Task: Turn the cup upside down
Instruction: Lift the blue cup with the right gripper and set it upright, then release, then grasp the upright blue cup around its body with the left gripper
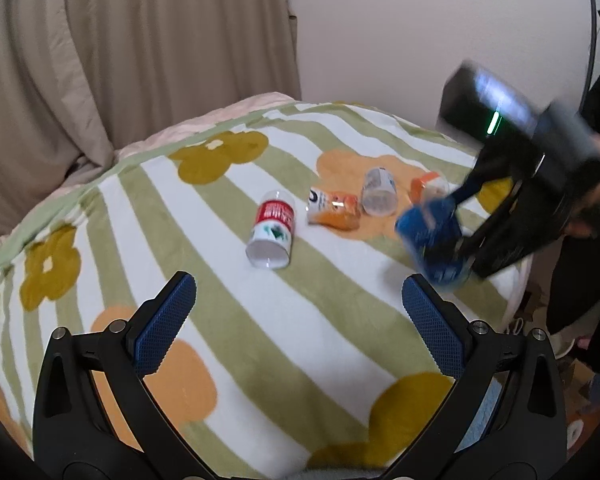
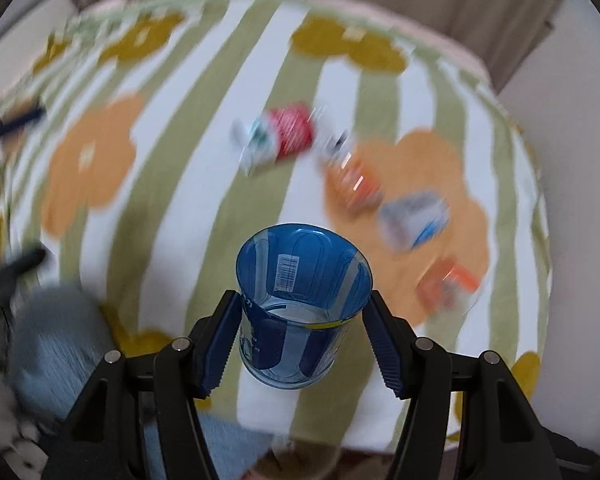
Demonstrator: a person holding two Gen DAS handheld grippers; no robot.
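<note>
My right gripper is shut on a blue clear plastic cup, held above the blanket with its open mouth facing away from the camera. In the left wrist view the same blue cup shows blurred at the right, tilted in the right gripper. My left gripper is open and empty, low over the near part of the blanket.
A striped flowered blanket covers the bed. On it lie a red and white cup, an orange cup, a clear cup and a small orange cup. Curtains hang behind; floor clutter lies at the right.
</note>
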